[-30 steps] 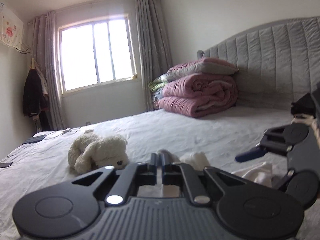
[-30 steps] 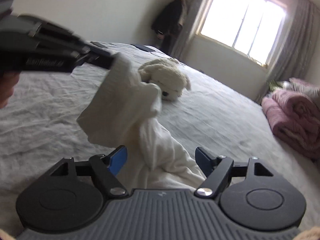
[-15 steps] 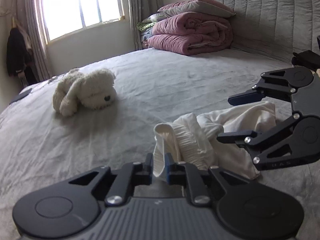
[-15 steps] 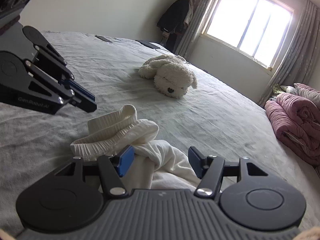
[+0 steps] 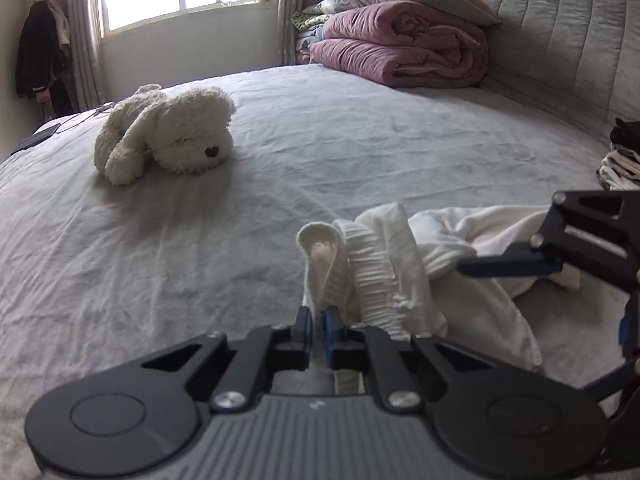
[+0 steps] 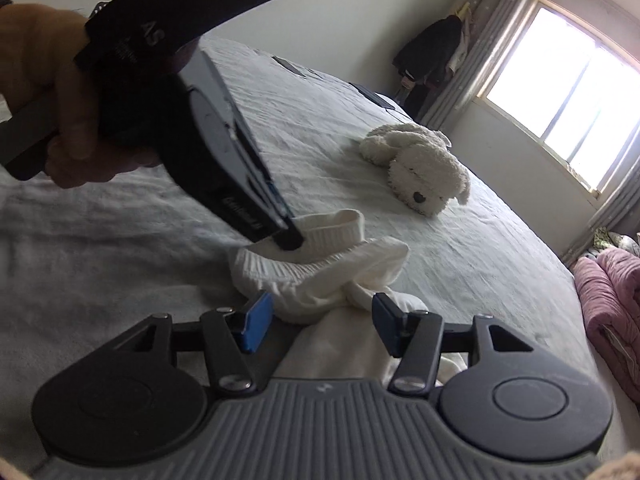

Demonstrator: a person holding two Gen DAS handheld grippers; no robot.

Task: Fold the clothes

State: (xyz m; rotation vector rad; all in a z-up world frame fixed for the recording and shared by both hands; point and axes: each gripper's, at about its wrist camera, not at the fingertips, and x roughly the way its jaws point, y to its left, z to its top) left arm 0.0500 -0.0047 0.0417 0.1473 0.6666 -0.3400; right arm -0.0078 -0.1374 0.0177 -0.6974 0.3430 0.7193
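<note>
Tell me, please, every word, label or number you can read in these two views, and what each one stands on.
"AS": white letters on the black body of the left gripper, the rest cut off.
Smaller white print below those letters: too blurred to read.
White brand word on the left gripper's finger link, near its tip: blurred; it seems to start "Gen", the rest unreadable.
Small white mark on the right gripper grey ribbed housing: a logo, no legible text.

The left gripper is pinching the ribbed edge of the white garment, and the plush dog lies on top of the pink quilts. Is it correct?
Not quite. The plush dog lies on the bed sheet, far from the pink quilts, as the left wrist view shows. The left gripper does pinch the ribbed edge of the white garment.
</note>
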